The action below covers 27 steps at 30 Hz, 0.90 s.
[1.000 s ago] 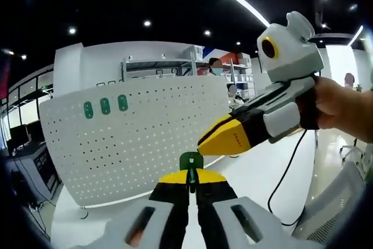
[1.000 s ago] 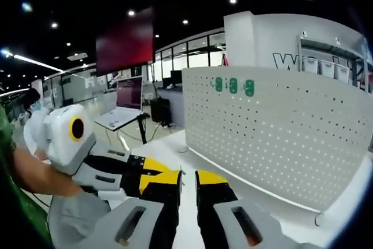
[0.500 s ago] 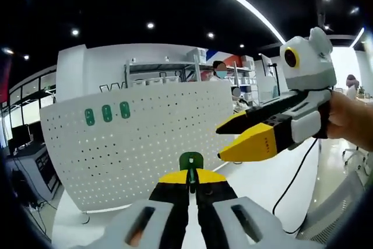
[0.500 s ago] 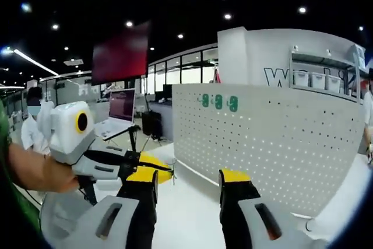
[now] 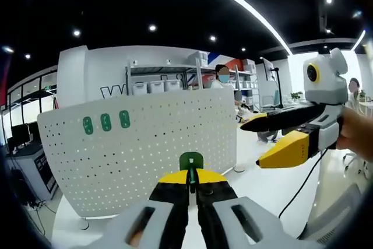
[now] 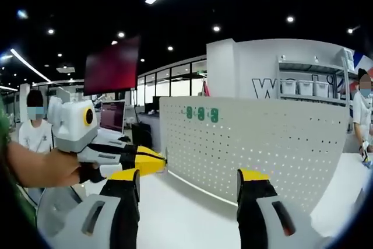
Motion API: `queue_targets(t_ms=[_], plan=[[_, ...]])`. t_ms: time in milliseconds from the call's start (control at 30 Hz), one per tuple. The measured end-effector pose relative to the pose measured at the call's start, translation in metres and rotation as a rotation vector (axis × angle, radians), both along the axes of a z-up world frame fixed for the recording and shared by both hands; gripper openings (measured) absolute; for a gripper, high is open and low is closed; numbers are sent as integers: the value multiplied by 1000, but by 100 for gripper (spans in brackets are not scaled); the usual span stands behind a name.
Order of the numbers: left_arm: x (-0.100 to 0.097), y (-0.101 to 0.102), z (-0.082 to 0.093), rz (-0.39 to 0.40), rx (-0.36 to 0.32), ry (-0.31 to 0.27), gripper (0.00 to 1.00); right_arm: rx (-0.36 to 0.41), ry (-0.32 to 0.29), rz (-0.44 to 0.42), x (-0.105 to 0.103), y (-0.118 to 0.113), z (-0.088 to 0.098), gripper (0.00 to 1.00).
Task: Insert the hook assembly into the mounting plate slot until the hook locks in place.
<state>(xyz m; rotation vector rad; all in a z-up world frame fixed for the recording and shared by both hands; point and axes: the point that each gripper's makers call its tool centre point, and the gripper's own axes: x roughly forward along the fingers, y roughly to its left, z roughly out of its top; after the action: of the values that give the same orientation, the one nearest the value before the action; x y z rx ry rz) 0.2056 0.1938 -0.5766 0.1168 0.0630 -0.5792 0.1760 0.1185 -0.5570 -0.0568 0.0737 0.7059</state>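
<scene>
Left gripper view: the left gripper (image 5: pixel 191 180) has its yellow-tipped jaws pressed together on the green hook (image 5: pixel 190 161), whose rounded top stands just above the tips. Behind it a white pegboard (image 5: pixel 145 144) stands upright on a white table (image 5: pixel 256 182), well apart from the hook. Three green tags (image 5: pixel 105 122) sit in a row near the board's upper left. The right gripper (image 5: pixel 274 139) enters from the right, held in a hand (image 5: pixel 356 138), its jaws spread and empty, to the right of the hook and apart from it. A black cable (image 5: pixel 303 182) hangs below it. Shelving (image 5: pixel 166 80) with bins rises behind the board.

Right gripper view: the right gripper (image 6: pixel 189 180) shows its jaws wide apart with nothing between them. The pegboard (image 6: pixel 256 144) stands ahead, green tags (image 6: pixel 201 113) near its top left edge. The left gripper (image 6: pixel 157 160) comes in from the left, held in a hand (image 6: pixel 55 167), jaws closed, tip pointing at the board's left edge; the hook there is too small to make out. A red screen (image 6: pixel 112 65) hangs in the background.
</scene>
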Motion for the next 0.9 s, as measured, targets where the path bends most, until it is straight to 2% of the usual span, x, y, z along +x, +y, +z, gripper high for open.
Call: queue_targets(t_ms=[67,167,500,667,900], plan=[[4,0,4,4,-4,-2,2,-2,-26,3,-3,-4,5,78],[11,0,11,9,-7,-6,2,-4,-32,22,-8,-9,8,82],[42,-4,43,52,-40,-43,2,3,-55,14,-20,-48,15,86],[58,-7,50,73,-70,-41,2,16,-64,-15,-20,-71,18,87],[76,-9,56,125,-124,-32,3,32,-88,-31,-23,-87,31,88]])
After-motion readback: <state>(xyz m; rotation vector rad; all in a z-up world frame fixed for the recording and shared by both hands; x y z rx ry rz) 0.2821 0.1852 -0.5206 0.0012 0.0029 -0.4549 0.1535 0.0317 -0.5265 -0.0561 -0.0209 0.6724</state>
